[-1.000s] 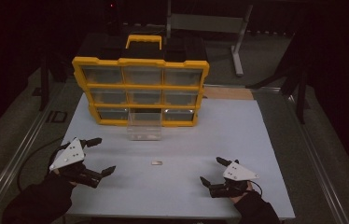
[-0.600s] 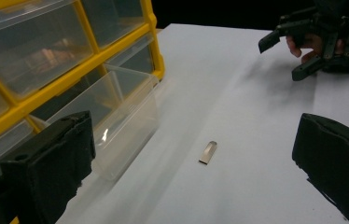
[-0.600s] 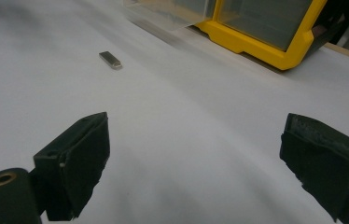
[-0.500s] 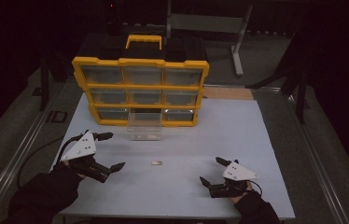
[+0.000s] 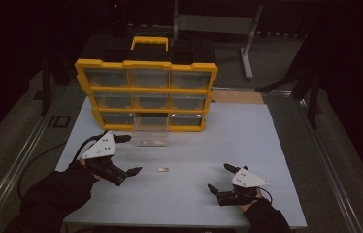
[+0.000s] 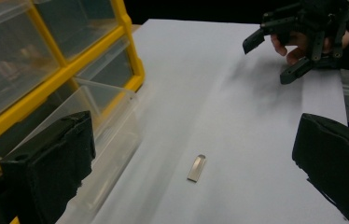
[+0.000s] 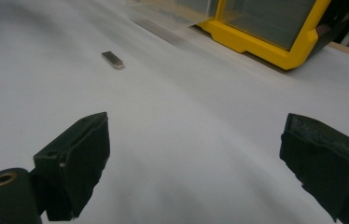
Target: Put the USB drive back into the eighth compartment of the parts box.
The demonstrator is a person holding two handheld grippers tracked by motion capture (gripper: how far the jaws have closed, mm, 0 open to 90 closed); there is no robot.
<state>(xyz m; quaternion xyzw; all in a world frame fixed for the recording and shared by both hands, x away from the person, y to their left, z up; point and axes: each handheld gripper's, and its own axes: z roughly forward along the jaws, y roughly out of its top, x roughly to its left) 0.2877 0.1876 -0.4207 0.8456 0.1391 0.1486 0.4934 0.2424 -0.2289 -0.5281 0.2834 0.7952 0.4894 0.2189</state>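
A small flat metal piece [image 5: 163,169] lies on the white table top [image 5: 238,141]; it also shows as the metal piece [image 6: 196,167] and the metal piece [image 7: 112,59]. A yellow organiser [image 5: 146,94] with clear drawers stands at the back, its bottom middle drawer [image 5: 151,137] pulled out. My left gripper [image 5: 127,154] is open just left of the piece, jaws wide with nothing between them. My right gripper [image 5: 220,178] is open near the front right, empty, and appears far off as the right gripper [image 6: 270,58].
The organiser's yellow frame [image 6: 130,51] and its open clear drawer [image 6: 102,126] lie close on the left gripper's left. The organiser corner [image 7: 275,46] stands ahead of the right gripper. A metal stand [image 5: 247,43] rises behind the table.
My left gripper has moved right and forward toward the metal piece and the open drawer. The right gripper has stayed where it was.
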